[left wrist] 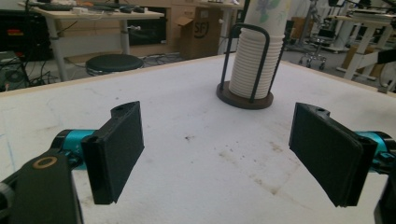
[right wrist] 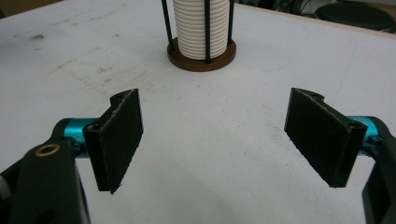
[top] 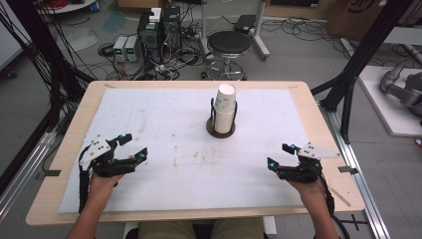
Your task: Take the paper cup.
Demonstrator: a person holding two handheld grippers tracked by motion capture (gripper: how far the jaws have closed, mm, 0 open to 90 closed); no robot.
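Near edge of the table [top: 59,164]: the left gripper [top: 133,147] and the right gripper [top: 278,156] rest low over the white mat [top: 174,119], one at each side, well apart. Both sets of jaws stand wide apart with nothing between them. Farther on, mid-table and toward the far edge, a stack of paper cups [top: 225,107] stands upright in a dark wire holder [top: 220,130] on a round base. It sits ahead of and between the two grippers, clear of both.
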